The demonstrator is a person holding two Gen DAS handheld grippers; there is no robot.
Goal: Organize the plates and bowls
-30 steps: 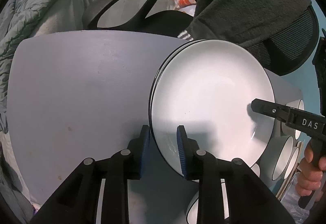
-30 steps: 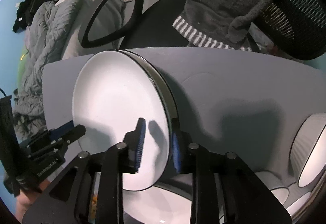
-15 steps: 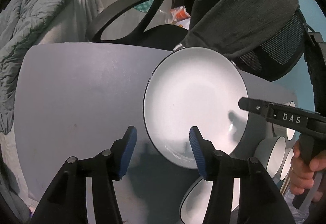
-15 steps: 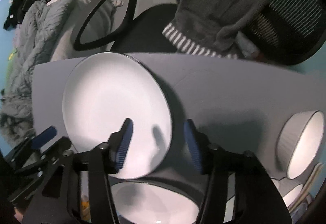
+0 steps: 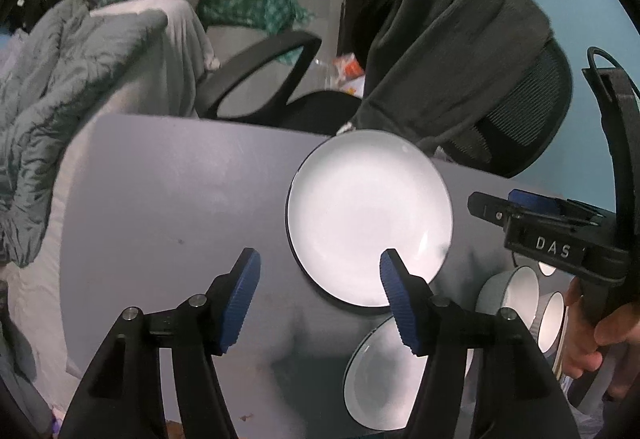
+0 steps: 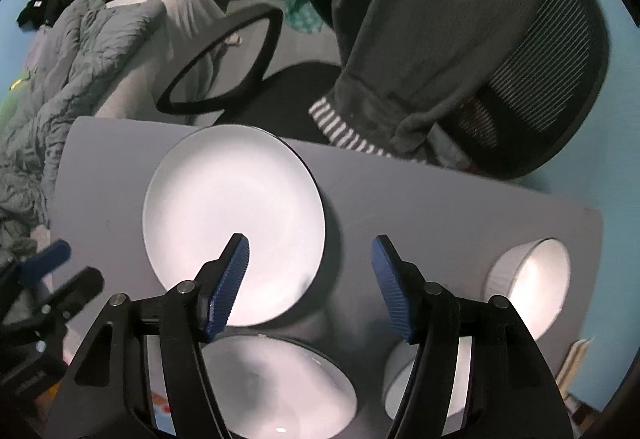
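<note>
Flat on the grey table (image 5: 168, 199), toward its far edge, a white plate (image 5: 368, 219) with a dark rim is seen lying free of both tools. Nearer the cameras, at about 6 o'clock of it, a second plate (image 6: 276, 387) is laid. Ribbed white bowls (image 6: 532, 283) are grouped at 3 to 4 o'clock (several, partly hidden). The left gripper (image 5: 320, 295) is held wide open with nothing between its blue pads, its right pad overlapping the plate's near rim in view. The right gripper (image 6: 310, 279) is likewise spread wide and grips nothing. An office chair (image 6: 540, 91) draped with a dark garment is seen beyond the table at 12 o'clock.
</note>
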